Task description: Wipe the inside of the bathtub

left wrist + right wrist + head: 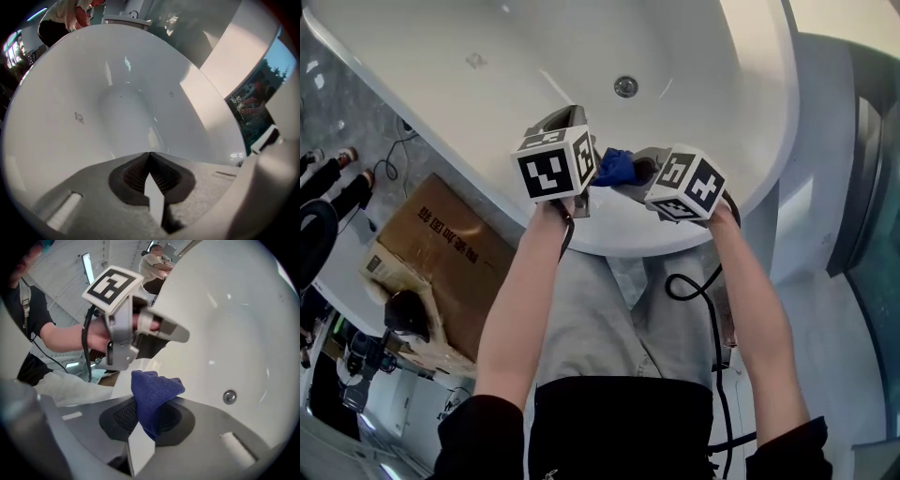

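Bathtub [487, 66] interior below you — your right gripper [152, 405] is pinching a blue cloth [157, 386], your left gripper [150, 158] is sitting closed, empty.

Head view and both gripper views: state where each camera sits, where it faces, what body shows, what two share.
Head view: on the person's head, steeply down into the bathtub; forearms, left tongs, right tongs show.
Left gripper view: on the left tongs, along shut, empty jaws into the bathtub; nothing of the holder shows.
Right gripper view: on the right tongs, toward the left tongs; jaws clamp a blue cloth; left hand shows.
Shared: head and right gripper views show the drain.
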The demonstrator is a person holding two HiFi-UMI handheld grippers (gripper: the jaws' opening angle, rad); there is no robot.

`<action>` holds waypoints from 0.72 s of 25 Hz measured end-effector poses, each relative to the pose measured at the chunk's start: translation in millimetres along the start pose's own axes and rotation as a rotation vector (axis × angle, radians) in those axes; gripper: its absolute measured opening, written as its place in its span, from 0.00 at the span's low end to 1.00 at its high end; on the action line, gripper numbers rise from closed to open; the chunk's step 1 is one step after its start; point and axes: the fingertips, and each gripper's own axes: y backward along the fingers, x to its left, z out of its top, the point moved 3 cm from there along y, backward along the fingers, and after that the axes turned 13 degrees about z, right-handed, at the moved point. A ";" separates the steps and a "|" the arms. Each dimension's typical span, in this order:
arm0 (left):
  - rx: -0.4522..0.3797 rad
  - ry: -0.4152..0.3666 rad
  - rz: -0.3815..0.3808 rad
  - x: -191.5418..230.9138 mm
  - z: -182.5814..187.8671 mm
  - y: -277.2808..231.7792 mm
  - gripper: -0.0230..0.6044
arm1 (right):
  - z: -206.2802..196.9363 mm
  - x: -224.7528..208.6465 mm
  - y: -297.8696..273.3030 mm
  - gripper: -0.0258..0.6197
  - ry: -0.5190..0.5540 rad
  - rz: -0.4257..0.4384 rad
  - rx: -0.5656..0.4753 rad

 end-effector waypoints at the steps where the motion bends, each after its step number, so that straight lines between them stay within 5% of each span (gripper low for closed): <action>1: 0.000 0.004 -0.002 -3.9 0.4 -2.9 0.04 | 2.7 -12.5 12.1 0.15 -0.001 -0.025 0.000; 8: 0.043 0.080 -0.004 -16.1 -17.9 -28.5 0.04 | 1.7 -82.8 58.6 0.15 0.007 -0.148 0.119; 18: 0.102 0.212 0.029 -10.6 -63.5 -91.8 0.04 | -42.1 -189.1 31.2 0.15 0.008 -0.192 0.290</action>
